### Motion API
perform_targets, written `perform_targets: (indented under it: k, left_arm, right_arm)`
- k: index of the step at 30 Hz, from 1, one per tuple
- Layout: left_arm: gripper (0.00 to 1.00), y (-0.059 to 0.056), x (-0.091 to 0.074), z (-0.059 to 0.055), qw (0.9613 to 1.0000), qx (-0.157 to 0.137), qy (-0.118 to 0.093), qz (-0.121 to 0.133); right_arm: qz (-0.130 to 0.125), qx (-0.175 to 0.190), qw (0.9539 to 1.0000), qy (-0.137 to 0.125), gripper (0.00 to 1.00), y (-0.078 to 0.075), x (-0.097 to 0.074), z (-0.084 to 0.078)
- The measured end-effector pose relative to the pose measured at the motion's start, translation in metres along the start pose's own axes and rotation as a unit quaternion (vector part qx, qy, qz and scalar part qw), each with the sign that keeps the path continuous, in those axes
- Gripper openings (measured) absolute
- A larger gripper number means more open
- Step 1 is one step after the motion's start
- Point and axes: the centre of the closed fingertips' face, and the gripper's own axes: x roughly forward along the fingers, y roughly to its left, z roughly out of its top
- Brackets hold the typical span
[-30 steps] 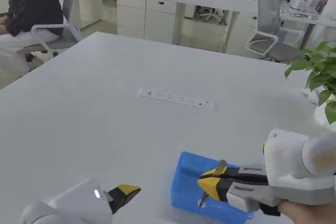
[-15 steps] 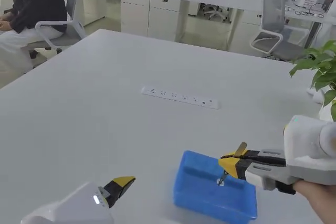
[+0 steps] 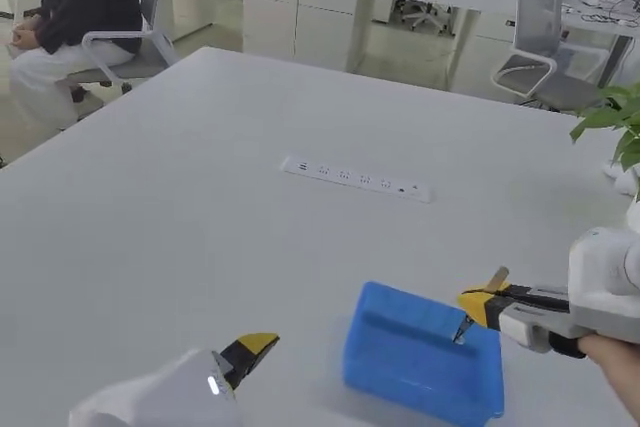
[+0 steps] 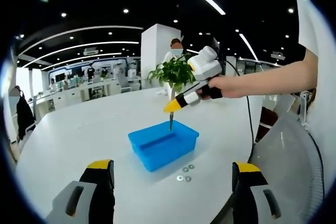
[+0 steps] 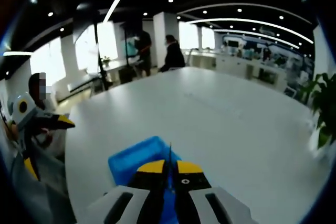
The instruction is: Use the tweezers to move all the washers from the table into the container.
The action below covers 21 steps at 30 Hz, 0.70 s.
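Left gripper view shows a few small metal washers (image 4: 185,173) lying on the white table (image 4: 79,135) just beside the shallow blue plastic container (image 4: 163,145), so I judge the task unfinished. The right gripper (image 4: 173,106) pinches thin metal tweezers (image 4: 170,121) tip-down over the container; the left gripper (image 4: 172,165) is spread and empty.

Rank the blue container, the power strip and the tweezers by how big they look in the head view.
1. blue container: largest.
2. power strip: long but thin. It lies farther from the camera, so its true size is unsure.
3. tweezers: smallest, mostly hidden in the right gripper.
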Motion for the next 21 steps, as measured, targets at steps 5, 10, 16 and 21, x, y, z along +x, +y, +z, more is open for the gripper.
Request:
perform_targets:
  k: [5,10,16,21]
  left_arm:
    - [0.95,0.004,-0.001,0.001,0.9999,-0.012,-0.006,0.005]
    - [0.94,0.002,-0.001,-0.001,1.0000,0.004,0.001,0.006]
    - [0.94,0.001,-0.001,-0.001,1.0000,0.004,0.001,0.003]
    - [0.93,0.004,-0.002,0.001,0.9999,-0.006,-0.007,0.007]
  right_arm:
    - [-0.015,0.019,0.9997,-0.008,0.03,-0.012,0.006,-0.010]
    - [-0.026,0.018,0.9995,-0.002,0.03,-0.015,0.010,-0.019]
    - [-0.031,0.020,0.9993,-0.002,0.03,-0.018,0.010,-0.020]
    - [-0.025,0.025,0.9994,-0.003,0.03,-0.016,0.011,-0.022]
